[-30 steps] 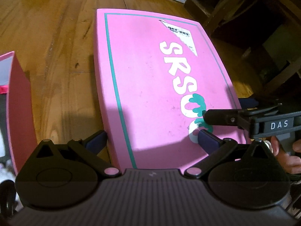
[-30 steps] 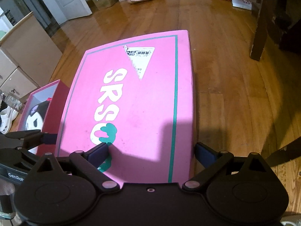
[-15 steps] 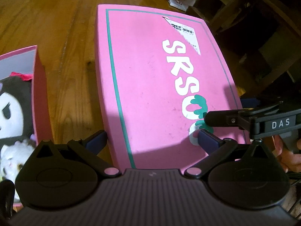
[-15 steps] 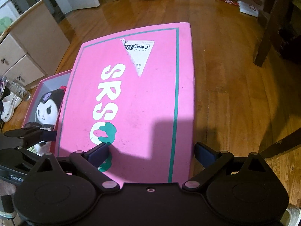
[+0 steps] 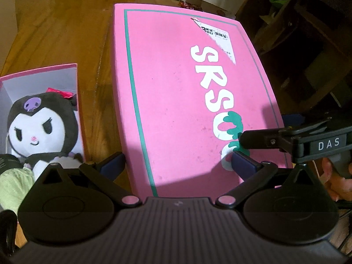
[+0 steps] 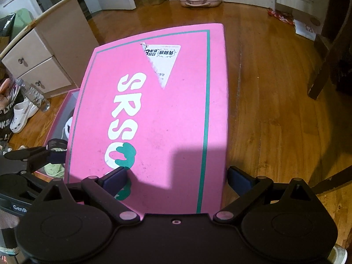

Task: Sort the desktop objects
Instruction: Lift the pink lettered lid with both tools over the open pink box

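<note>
Hidden/cut off: in the right wrist view the open box [image 6: 57, 118] at far left was mostly covered by the pink lid [image 6: 154, 118], only a sliver of white plush and some green fabric showing; in the left wrist view the box [image 5: 77, 110] was cut by the left frame edge, and the lid's near edge sat behind the gripper bodies in both views, so actual contact couldn't be confirmed. Left gripper [image 5: 179, 161] had its fingers spread wide, left finger [image 5: 113, 161] just off the lid's left edge, right finger [image 5: 243, 161] over the lid face. Plush doll [image 5: 41, 127], black-and-white with a red bow, lay inside the box to the left of the lid. Lid [image 5: 193, 101] was flat, pink, with a teal border line, white "SRSO" lettering, a teal blob over the last letter and a torn white label near the far end; it hovered above the wooden floor [image 6: 275, 110], beside and partly over the box. Right gripper [image 6: 178, 179] also spread wide, straddling the lid's right half; its side showed a "DAS" tag in the left view. Versus a second ago: lid rode higher and further toward the box, doll now in full view from the left camera, more of the far room visible.
</note>
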{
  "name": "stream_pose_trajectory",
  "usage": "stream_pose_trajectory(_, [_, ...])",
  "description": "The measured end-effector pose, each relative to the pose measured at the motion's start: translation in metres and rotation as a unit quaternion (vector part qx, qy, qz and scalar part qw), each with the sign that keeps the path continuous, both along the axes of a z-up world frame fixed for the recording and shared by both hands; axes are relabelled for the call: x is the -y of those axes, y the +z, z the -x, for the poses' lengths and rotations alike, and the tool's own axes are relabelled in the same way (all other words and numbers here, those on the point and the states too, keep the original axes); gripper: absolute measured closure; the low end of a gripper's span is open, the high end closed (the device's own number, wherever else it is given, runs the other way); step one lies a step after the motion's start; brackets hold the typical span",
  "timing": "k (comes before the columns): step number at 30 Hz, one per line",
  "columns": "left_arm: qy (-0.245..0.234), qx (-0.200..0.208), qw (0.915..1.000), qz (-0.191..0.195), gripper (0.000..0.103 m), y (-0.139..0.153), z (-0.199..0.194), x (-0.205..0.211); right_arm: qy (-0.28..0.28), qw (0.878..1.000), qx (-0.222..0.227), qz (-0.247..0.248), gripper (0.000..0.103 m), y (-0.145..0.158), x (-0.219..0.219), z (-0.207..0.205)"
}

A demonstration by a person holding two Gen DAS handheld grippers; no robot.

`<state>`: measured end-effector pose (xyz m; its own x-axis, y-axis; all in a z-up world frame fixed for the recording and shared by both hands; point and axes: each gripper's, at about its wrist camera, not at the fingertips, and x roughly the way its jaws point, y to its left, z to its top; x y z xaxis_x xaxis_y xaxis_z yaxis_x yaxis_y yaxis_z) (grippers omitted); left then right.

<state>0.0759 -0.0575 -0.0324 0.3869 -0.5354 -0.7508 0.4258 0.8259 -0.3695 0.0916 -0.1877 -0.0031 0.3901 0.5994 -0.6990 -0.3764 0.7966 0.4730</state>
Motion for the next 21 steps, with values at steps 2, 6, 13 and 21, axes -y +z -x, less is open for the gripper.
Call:
stream_pose_trajectory(2, [0.009,0.001,0.9999,0.005,0.0,0.005,0.004,-0.012,0.007,1.0,0.007,0.003,0.003,0.011,-0.006,0.001])
stream_pose_trajectory(6, [0.025,0.019,0.9995,0.002,0.0,0.025,0.016,-0.038,0.022,1.0,0.021,-0.004,0.003,0.033,-0.019,0.001])
stream_pose_trajectory(13, [0.055,0.022,0.9977,0.034,0.0,0.048,0.023,-0.084,0.048,0.998,0.042,-0.02,0.005,0.077,-0.038,0.004])
stream_pose_trajectory(21, [0.068,0.014,0.9965,0.046,0.0,0.058,0.031,-0.122,0.106,0.993,0.052,0.021,0.006,0.123,-0.077,0.013])
